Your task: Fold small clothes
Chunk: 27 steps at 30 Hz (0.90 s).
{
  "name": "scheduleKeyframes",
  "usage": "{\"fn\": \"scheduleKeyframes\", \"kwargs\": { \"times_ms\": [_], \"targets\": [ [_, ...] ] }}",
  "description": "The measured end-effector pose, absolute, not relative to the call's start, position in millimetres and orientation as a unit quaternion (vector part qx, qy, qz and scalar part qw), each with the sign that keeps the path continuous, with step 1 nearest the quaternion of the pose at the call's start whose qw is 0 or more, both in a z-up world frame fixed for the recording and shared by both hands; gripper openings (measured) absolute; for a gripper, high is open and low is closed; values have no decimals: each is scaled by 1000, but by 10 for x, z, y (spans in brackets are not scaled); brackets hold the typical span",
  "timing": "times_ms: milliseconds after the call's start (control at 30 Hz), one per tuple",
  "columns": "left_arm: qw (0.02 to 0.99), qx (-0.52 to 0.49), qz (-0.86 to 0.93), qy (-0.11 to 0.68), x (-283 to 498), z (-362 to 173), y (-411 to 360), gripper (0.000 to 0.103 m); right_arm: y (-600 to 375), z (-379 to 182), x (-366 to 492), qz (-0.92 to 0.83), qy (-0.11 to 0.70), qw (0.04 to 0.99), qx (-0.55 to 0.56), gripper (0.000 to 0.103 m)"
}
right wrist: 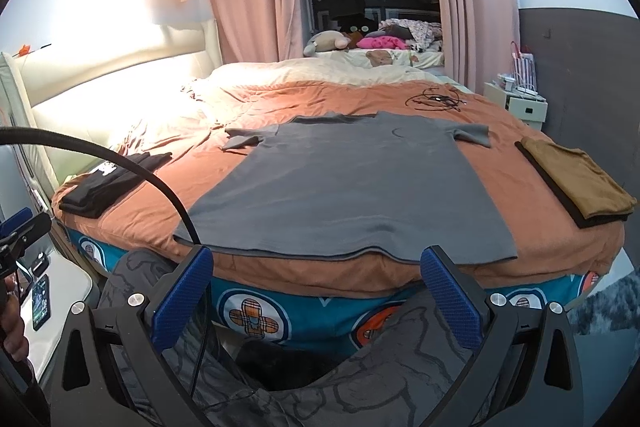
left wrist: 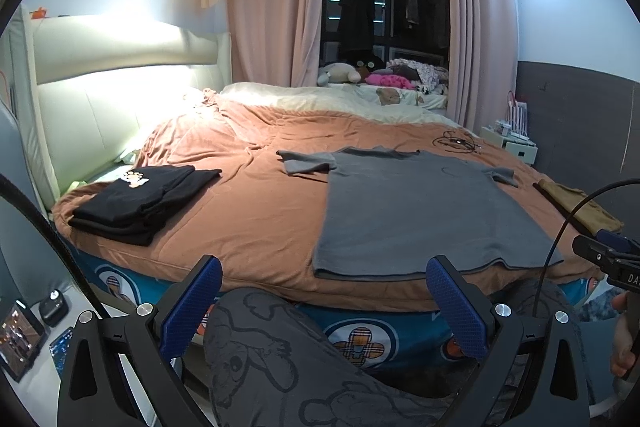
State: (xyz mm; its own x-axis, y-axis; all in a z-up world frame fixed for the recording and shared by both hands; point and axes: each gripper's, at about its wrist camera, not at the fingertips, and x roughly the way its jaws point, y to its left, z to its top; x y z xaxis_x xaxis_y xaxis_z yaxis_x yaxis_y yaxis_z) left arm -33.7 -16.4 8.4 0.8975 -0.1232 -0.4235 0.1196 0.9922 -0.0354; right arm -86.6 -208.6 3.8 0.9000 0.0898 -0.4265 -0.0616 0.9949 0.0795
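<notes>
Fingers spread wide on the left gripper [left wrist: 324,301], nothing between them, hovering short of the bed [left wrist: 256,227]; the grey T-shirt [left wrist: 424,211] lies flat ahead and to the right, its hem at the near edge. Over to the right wrist view: right gripper [right wrist: 318,291] gaping too, 2 pads empty, hem just beyond the tips. Soft, light, floppy cloth, I'd say, so pinch the hem corners or sleeves.
</notes>
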Motion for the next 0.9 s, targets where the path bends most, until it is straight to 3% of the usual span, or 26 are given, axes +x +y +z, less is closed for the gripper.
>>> {"fn": "scheduleKeyframes", "kwargs": {
  "times_ms": [900],
  "targets": [
    [971,-3,-76,225,-233,-7,-130,102,-2092,5,-800,33,224,973,34,103]
  ]
}}
